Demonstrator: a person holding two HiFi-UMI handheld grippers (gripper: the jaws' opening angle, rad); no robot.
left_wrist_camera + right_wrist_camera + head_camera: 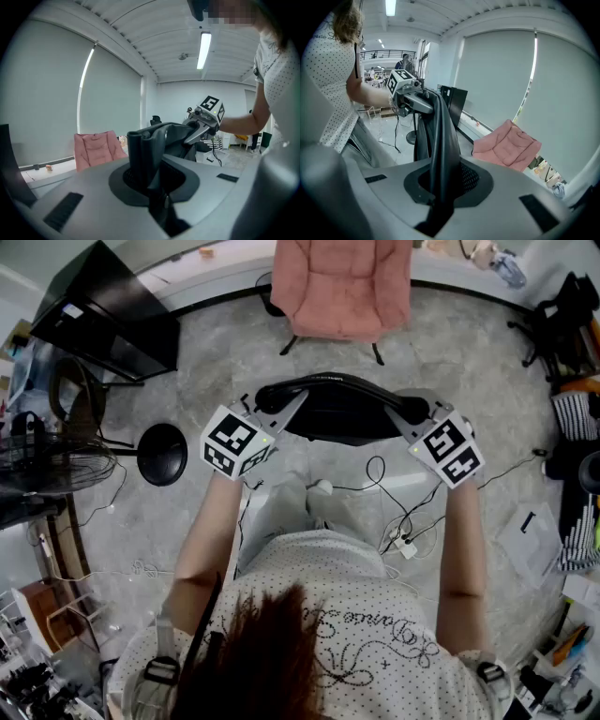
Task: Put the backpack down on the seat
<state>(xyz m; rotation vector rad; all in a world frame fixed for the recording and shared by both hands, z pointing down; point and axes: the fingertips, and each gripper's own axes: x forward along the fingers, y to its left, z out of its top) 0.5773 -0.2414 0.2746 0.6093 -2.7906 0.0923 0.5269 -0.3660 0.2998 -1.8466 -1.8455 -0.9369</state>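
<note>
A black backpack (337, 409) hangs in the air between my two grippers, above the grey floor and just short of the pink padded seat (345, 287). My left gripper (277, 414) is shut on the bag's left end, and my right gripper (405, 412) is shut on its right end. In the left gripper view, black fabric (149, 150) is pinched in my left gripper (152, 190); the right gripper (202, 123) and the pink seat (96, 147) show beyond. In the right gripper view, a black fold (440, 136) rises from my right gripper (439, 187), with the pink seat (506, 145) behind.
A round black stand base (161, 454) sits on the floor at my left, with a dark panel (103, 315) further back. Cables and a white power strip (401, 542) lie by my feet. Cluttered shelves and bags (572, 381) line the right side.
</note>
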